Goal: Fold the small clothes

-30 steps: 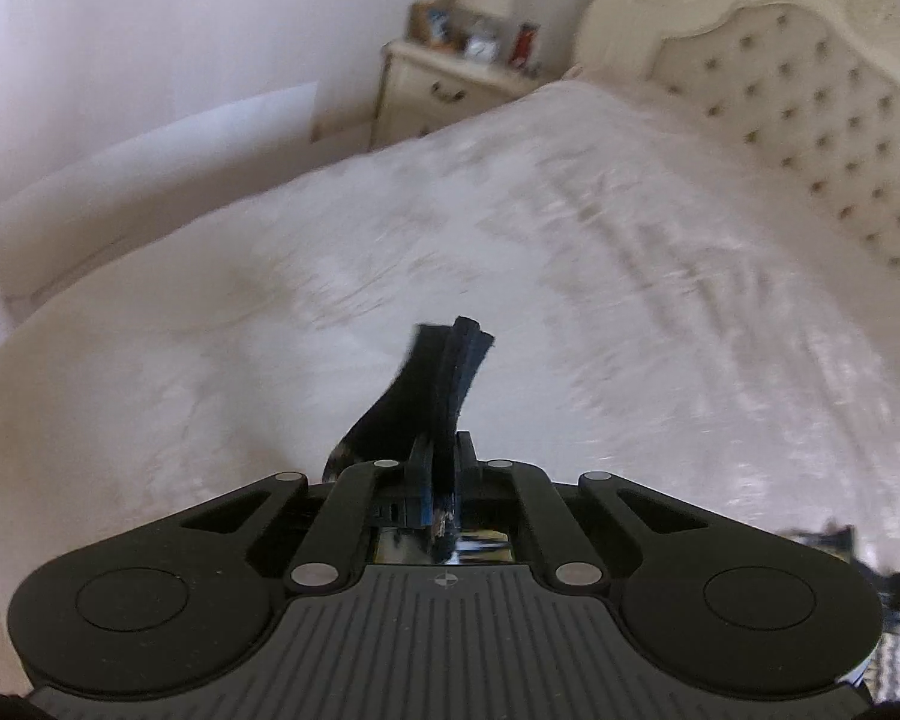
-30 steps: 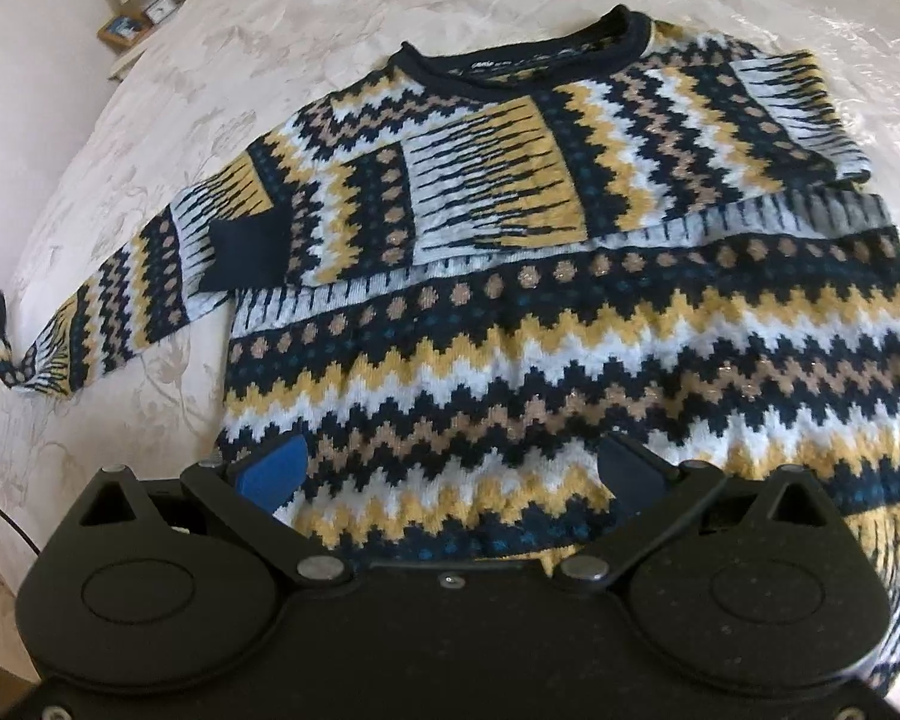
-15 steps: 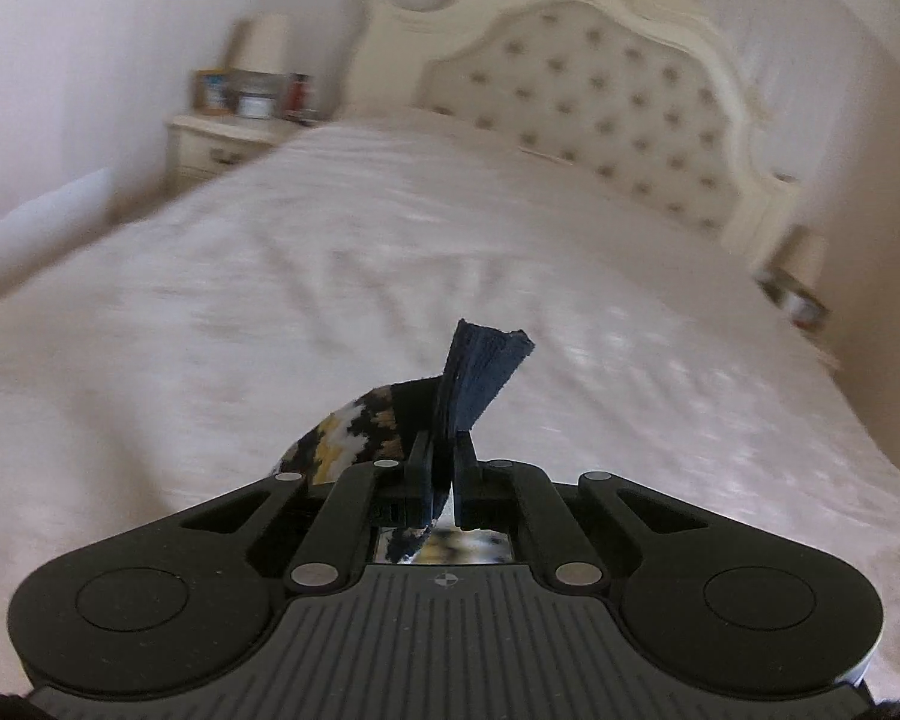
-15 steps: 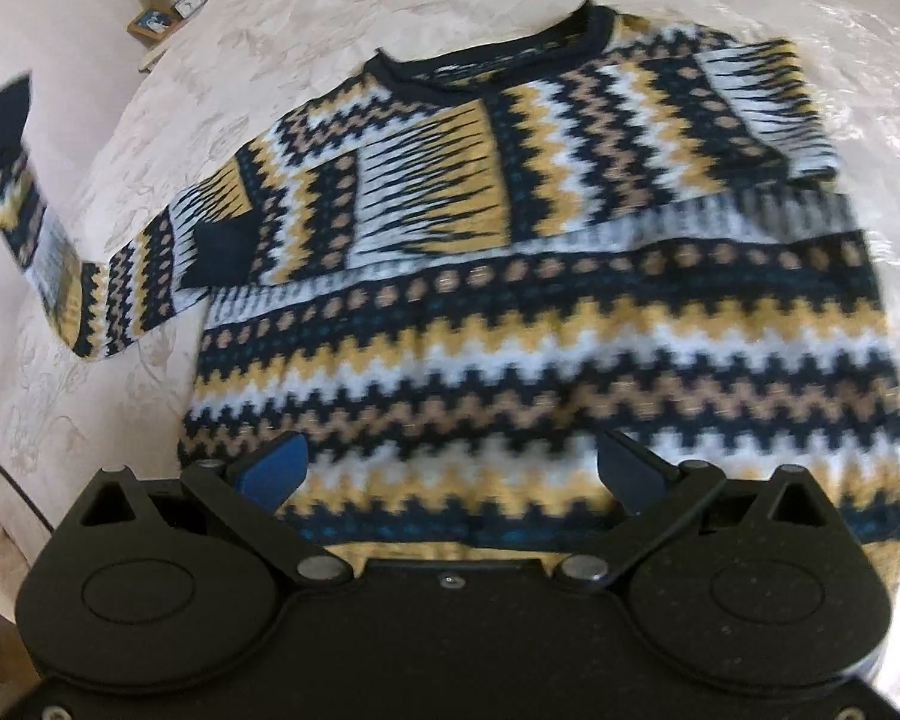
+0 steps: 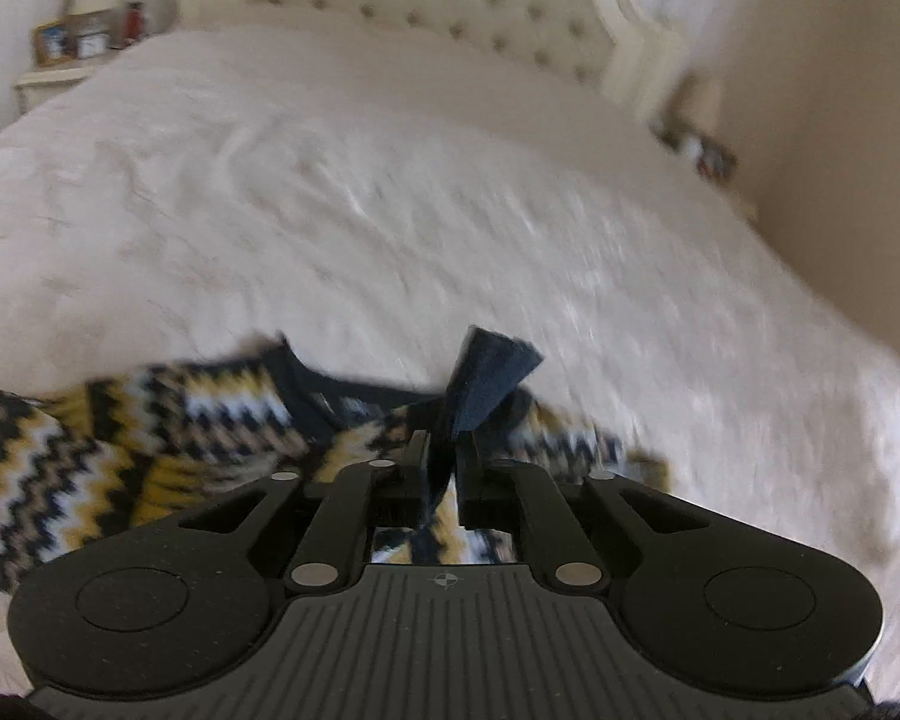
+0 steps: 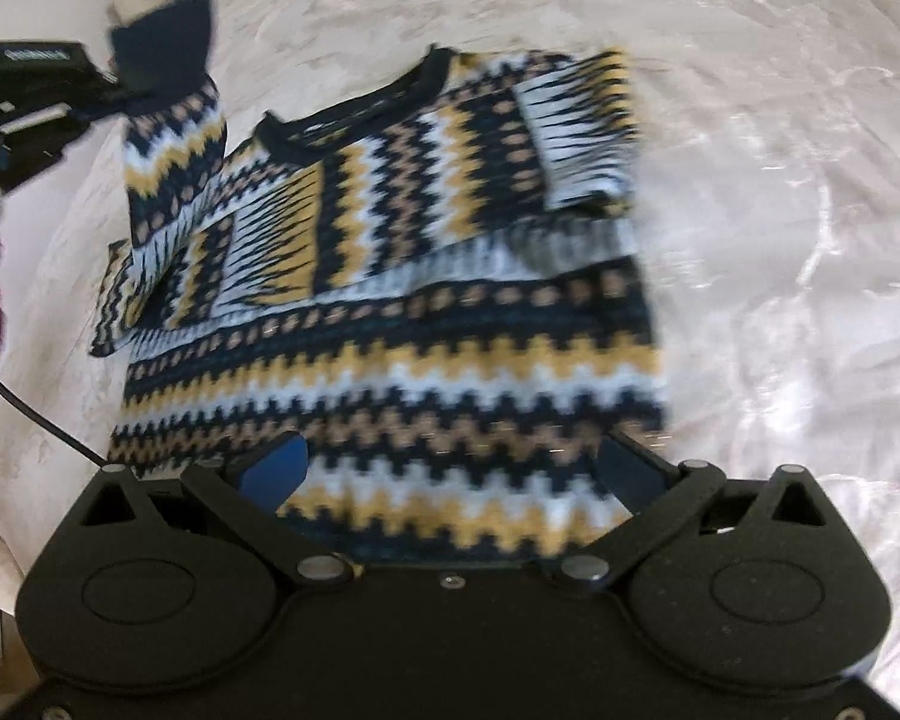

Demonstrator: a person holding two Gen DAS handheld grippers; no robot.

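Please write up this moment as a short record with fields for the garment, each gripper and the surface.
garment: patterned sweater, spread on the bed, one sleeve already folded across the chest
left gripper: shut on sleeve cuff, holding that sleeve lifted above the sweater
right gripper: open, over the hem, holding nothing
surface: white bedspread
background: tufted headboard, nightstand

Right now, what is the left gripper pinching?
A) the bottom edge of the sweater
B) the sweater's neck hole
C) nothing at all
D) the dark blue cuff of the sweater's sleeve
D: in the left wrist view the left gripper is shut on the dark blue cuff, and the right wrist view shows that sleeve lifted up off the patterned sweater.
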